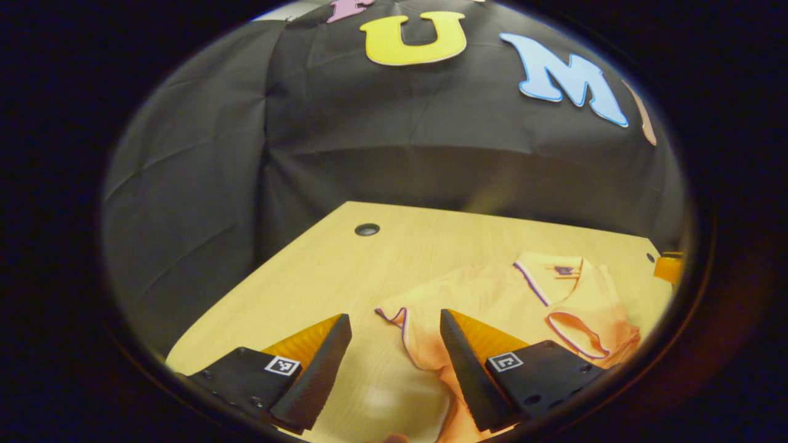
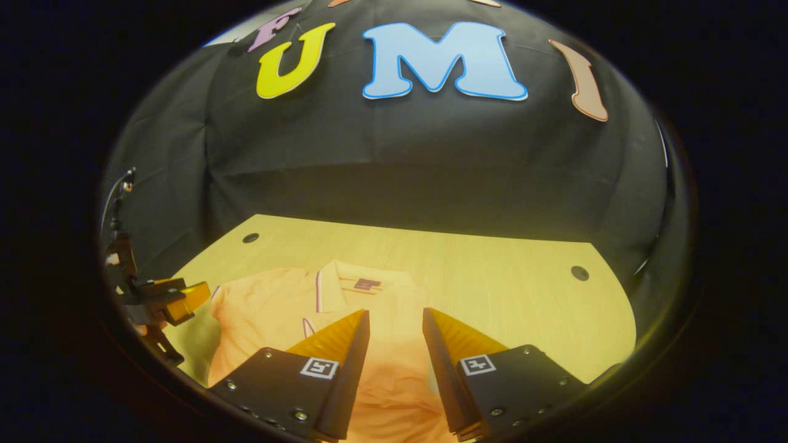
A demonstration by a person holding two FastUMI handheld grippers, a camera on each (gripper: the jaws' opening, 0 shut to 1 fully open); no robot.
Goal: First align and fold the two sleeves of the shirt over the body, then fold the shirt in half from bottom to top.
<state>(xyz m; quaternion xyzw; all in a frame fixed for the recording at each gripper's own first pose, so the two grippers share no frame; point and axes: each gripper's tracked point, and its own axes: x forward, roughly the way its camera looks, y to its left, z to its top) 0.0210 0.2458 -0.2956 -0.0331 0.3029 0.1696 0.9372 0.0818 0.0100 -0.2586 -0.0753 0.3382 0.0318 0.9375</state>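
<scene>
L gripper (image 1: 394, 323) – jaws apart, a wide gap between the fingers, nothing clamped, tips pointing fwd and slightly down. R gripper (image 2: 394, 317) – jaws also apart, gap a bit narrower, nothing pinched, same fwd-and-down tilt. In the right gripper view the L gripper (image 2: 184, 298) shows again at far left, low, well apart from the R one.

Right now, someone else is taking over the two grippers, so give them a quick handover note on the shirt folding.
Left gripper: open, holding nothing, above the table at the shirt's sleeve.
Right gripper: open, holding nothing, over the shirt body.
Shirt lies on the table, collar toward the back wall.
Done: one sleeve looks folded over the body; hard to be sure.
Left: fold the other sleeve, then fold bottom to top.
</scene>
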